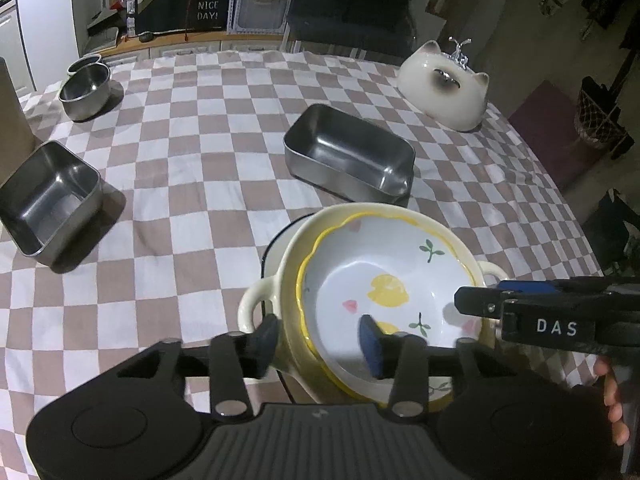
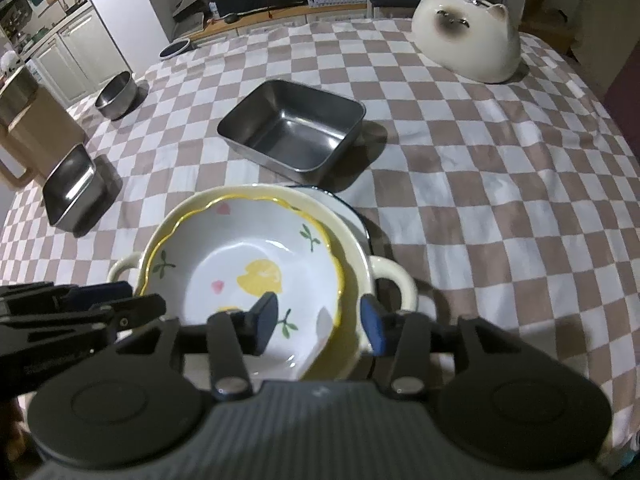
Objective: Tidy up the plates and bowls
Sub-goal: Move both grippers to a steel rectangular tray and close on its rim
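Note:
A white bowl with a lemon pattern (image 1: 360, 276) (image 2: 236, 252) sits nested in a cream two-handled bowl (image 1: 250, 304) (image 2: 394, 278). That bowl rests on a white plate with a dark rim (image 1: 276, 246) (image 2: 340, 205). My left gripper (image 1: 318, 344) is open and straddles the stack's near-left rim, with one pad outside the cream wall and one inside the lemon bowl. My right gripper (image 2: 320, 322) is open and straddles the near-right rim in the same way. Neither gripper's pads press on the rims. Each gripper also shows side-on in the other's view (image 1: 476, 302) (image 2: 120, 308).
On the checkered tablecloth (image 1: 192, 168) stand a rectangular steel tray (image 1: 348, 152) (image 2: 292, 128), a square steel container (image 1: 48, 196) (image 2: 72, 184), and round steel bowls (image 1: 84, 88) (image 2: 116, 94). A cat-faced ceramic bowl (image 1: 444, 88) (image 2: 468, 36) lies upside down at the far right.

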`<state>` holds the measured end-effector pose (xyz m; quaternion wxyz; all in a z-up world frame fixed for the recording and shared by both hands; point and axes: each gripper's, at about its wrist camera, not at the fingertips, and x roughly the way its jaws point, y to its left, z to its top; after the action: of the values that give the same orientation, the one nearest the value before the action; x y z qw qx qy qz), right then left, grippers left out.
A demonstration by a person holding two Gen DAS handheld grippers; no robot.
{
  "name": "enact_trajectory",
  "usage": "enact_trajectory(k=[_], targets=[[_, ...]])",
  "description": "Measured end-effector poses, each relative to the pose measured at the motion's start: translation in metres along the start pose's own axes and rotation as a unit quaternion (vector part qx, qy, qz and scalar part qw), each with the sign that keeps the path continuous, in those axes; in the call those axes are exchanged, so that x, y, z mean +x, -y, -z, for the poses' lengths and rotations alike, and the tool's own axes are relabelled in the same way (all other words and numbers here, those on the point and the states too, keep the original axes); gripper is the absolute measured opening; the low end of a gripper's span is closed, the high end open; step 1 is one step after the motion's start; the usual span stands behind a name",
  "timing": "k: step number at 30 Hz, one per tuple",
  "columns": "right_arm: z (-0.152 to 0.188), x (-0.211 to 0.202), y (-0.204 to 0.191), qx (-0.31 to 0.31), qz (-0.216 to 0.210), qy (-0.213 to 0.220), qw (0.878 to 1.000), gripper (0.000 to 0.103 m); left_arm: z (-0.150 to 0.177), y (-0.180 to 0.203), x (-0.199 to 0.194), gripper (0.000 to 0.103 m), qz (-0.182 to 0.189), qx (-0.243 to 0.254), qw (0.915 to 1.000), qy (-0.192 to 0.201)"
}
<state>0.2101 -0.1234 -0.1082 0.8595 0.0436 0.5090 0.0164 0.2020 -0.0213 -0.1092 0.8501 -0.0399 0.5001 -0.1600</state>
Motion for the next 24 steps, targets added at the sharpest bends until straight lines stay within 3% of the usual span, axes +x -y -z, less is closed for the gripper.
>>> enact_trajectory(k=[2,4,6,9,14,16,19,24], targets=[[0.001,-0.004,0.000,0.005,0.003,0.012,1.000,0.064,-0.002,-0.002,-0.006,0.070,0.001,0.001,0.9999,0.012],[0.001,-0.011,0.002,0.011,0.007,0.035,0.999,0.076,-0.004,-0.004,-0.013,0.081,-0.004,0.003,0.9996,0.029],[0.000,-0.016,0.005,0.021,0.008,0.053,0.998,0.083,-0.006,-0.008,-0.020,0.084,-0.003,0.005,0.9991,0.042],[-0.001,-0.018,0.008,0.040,0.010,0.068,0.997,0.089,-0.010,-0.018,-0.030,0.098,0.005,-0.005,0.9980,0.064],[-0.003,-0.020,0.001,0.047,0.012,0.112,0.993,0.097,-0.022,-0.044,-0.047,0.103,0.000,-0.027,0.9931,0.114],[-0.005,-0.022,-0.005,0.043,0.011,0.134,0.990,0.103,-0.028,-0.059,-0.051,0.103,-0.016,-0.041,0.9908,0.128],[-0.009,-0.023,-0.015,0.040,-0.001,0.158,0.987,0.103,-0.038,-0.088,-0.054,0.103,-0.040,-0.073,0.9864,0.142],[-0.018,-0.014,-0.034,0.052,-0.039,0.164,0.984,0.103,-0.049,-0.135,-0.057,0.103,-0.087,-0.115,0.9751,0.169]])
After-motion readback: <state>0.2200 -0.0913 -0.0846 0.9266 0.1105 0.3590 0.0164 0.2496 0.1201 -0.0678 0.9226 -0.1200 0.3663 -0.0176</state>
